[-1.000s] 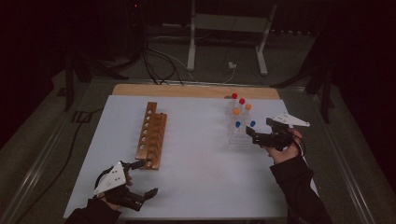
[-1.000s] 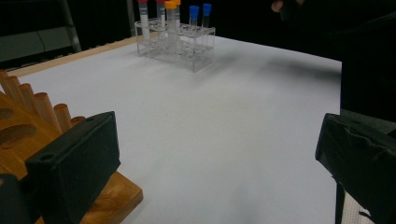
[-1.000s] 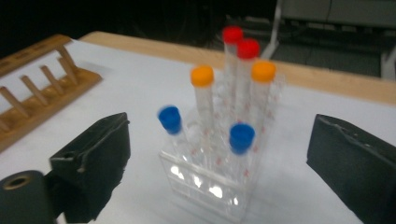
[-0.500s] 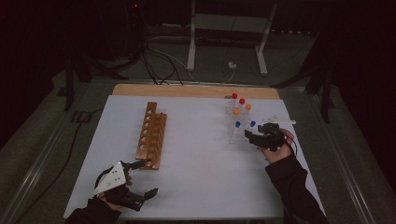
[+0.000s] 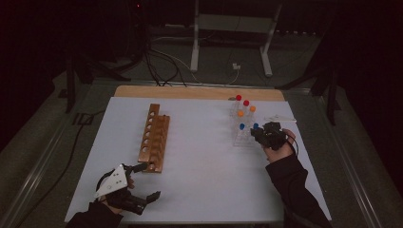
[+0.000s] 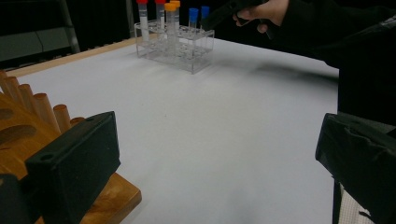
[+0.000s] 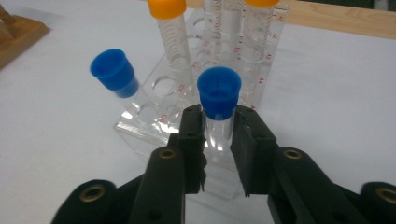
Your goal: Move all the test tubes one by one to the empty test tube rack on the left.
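The right gripper [image 7: 218, 128], having just been closing, grips a blue-capped tube [image 7: 218, 100] in the clear rack [image 5: 240, 137], right of centre. The left gripper [image 5: 142, 183], lower left, is open.

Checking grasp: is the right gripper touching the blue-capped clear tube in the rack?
Touching. The right gripper view shows the right gripper shut on the blue-capped clear tube.
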`<state>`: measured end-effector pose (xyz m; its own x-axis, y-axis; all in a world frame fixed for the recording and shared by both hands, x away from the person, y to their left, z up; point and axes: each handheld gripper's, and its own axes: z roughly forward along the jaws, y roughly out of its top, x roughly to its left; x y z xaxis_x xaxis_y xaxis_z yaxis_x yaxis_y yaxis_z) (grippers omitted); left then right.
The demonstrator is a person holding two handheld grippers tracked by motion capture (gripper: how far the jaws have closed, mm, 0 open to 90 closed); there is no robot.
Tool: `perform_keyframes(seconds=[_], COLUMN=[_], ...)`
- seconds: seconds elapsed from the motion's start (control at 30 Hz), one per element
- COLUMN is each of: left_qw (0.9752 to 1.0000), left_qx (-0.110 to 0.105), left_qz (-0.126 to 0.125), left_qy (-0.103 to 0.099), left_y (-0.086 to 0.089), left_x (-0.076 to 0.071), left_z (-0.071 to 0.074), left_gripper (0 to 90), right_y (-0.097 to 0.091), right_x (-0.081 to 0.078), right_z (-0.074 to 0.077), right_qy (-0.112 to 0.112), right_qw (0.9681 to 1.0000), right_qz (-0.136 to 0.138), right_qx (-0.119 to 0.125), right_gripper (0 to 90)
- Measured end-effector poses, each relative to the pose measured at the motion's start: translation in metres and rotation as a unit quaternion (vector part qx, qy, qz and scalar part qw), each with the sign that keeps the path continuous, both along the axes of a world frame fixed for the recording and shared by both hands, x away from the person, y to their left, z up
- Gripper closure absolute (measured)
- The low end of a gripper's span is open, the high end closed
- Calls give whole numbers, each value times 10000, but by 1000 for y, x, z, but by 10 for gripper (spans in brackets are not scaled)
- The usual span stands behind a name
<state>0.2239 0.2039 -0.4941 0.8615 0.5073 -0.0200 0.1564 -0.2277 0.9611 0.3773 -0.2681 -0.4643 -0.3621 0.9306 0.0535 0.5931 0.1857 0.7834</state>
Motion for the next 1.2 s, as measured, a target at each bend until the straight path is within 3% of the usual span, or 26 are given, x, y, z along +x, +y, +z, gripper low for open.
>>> perform_keyframes(seconds=[0.57,0.97,1.2], left_qw=[10000,10000,10000], left_qx=[-9,-1,-25], left_qz=[5,15,-26], left_qy=[26,26,67], left_y=[0,-1,-3], left_x=[0,1,0], left_z=[0,0,2], left_gripper=[6,6,6], right_y=[0,-3,-2], right_x=[-1,-9,-26], right_z=[4,41,69], right_qy=[-203,-446,-628], right_qw=[9997,9987,9970], right_qz=[-15,155,370], right_qx=[-155,-185,-268], right_gripper=[774,775,774])
